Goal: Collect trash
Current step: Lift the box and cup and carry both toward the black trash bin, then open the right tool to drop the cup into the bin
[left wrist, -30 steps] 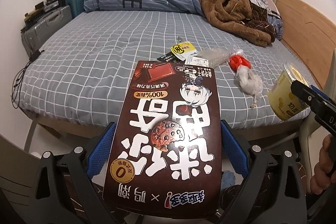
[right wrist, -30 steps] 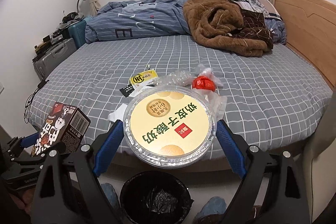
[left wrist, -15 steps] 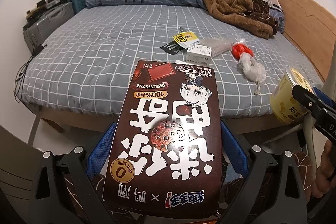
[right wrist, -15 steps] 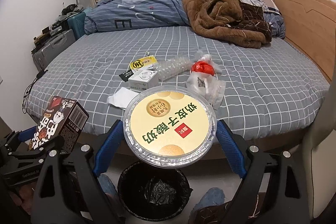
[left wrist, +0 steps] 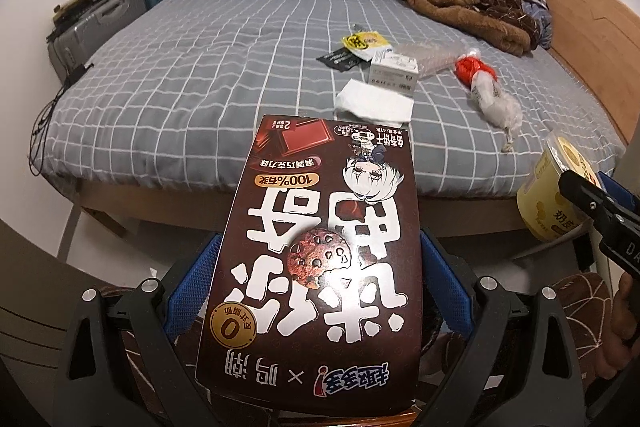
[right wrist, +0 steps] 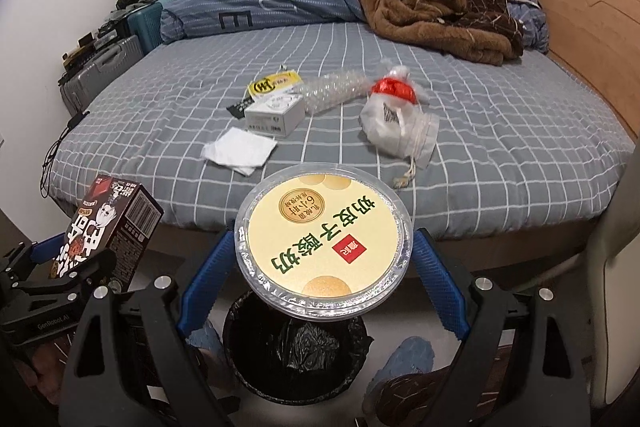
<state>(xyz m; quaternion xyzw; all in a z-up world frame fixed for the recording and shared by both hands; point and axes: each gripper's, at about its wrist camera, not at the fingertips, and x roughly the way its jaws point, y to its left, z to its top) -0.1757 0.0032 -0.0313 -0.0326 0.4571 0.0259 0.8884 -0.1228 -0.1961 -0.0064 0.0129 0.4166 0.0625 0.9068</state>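
Evidently both loads neared dropping: the right gripper (right wrist: 320, 267) clamped the round yellow-lidded plastic yoghurt tub (right wrist: 323, 241) above the black-lined round bin (right wrist: 296, 355), the left gripper (left wrist: 320, 291) clamped the dark brown cardboard cookie box (left wrist: 316, 259) left of the bin; next, both needed releasing over its mouth.

Right claw (right wrist: 323, 259) clamps a round yoghurt tub (right wrist: 323, 241) by its sides, lid facing the camera, above a black-lined bin (right wrist: 296, 351) on the floor. At lower left, the left claw (right wrist: 60, 267) holds a dark biscuit box (right wrist: 110, 223). On the checked bed (right wrist: 500, 147) lie a white tissue (right wrist: 240, 150), small white box (right wrist: 274, 115), yellow wrapper (right wrist: 276, 85), clear bottle (right wrist: 334, 91) and plastic bag (right wrist: 396, 127).
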